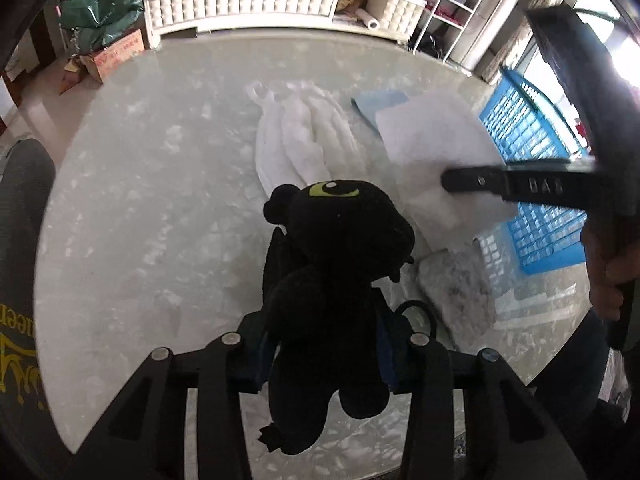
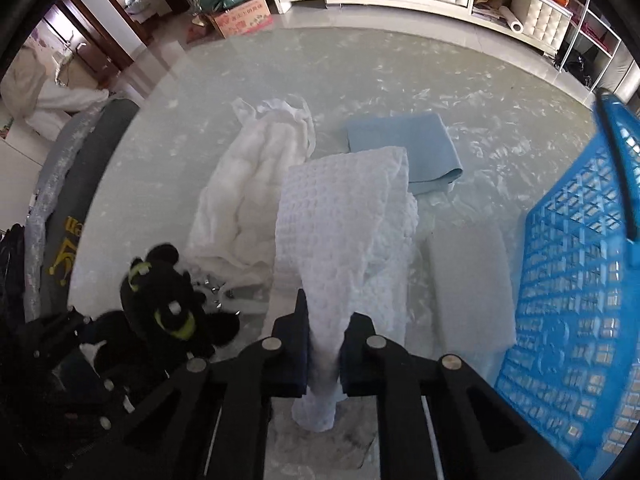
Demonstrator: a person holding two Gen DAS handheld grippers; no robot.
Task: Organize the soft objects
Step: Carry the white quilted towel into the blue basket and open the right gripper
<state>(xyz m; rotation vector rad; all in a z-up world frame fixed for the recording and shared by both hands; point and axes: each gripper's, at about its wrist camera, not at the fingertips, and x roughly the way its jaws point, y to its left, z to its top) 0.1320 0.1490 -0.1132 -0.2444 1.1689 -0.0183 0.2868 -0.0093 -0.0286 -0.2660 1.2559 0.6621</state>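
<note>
Soft stuff is mid-sort: the right gripper (image 2: 325, 354) is clamped on the white waffle towel (image 2: 348, 216), which hangs lengthwise straight out ahead of it. The blue basket (image 2: 572, 280) sits just to its right, so that arm is clearly the nearer one for a drop-in. Can't really tell what's inside the basket. The left gripper (image 1: 324, 354) is pinched around the black plush dragon (image 1: 340, 264), held above the table (image 1: 140, 184). A white quilted cloth (image 2: 248, 184) and folded blue cloth (image 2: 404, 144) lie on the tabletop.
</note>
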